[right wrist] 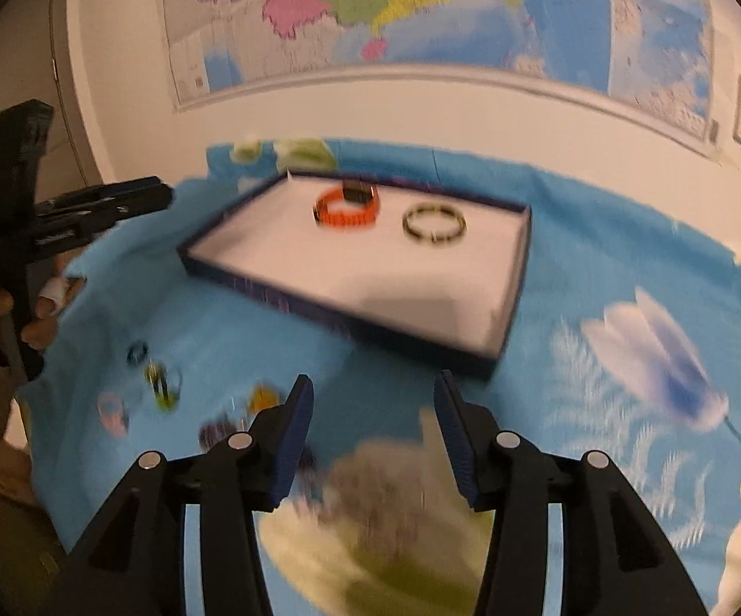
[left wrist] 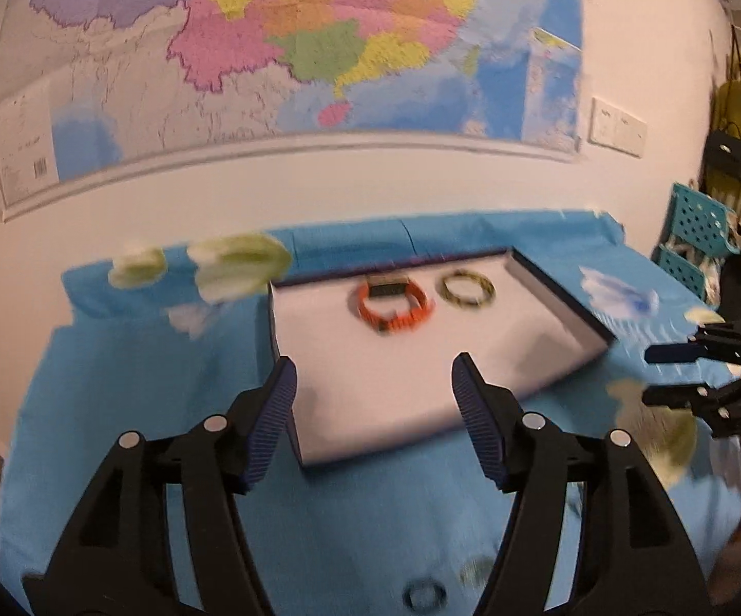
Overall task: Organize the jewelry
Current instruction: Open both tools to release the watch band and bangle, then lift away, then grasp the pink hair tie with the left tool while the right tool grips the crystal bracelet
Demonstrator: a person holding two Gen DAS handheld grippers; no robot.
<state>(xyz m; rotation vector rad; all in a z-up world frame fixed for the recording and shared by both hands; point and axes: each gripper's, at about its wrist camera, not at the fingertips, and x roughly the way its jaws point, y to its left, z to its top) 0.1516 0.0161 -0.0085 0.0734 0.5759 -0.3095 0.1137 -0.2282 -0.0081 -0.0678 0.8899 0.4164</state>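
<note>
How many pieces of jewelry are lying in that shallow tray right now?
2. An orange band lies toward the tray's far end, and a dark green-and-yellow bangle sits just to its right, apart from it. Nothing seems hidden; more rings wait outside on the cloth.

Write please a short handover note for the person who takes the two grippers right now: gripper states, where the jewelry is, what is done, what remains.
Left gripper: open, empty.
Right gripper: open, empty.
Tray: on the blue cloth, holds the orange band and the green bracelet, side by side, apart.
Done: those two are in the tray.
Left: small rings lie loose on the cloth, near the left gripper; blurred, so the count is unclear.
</note>
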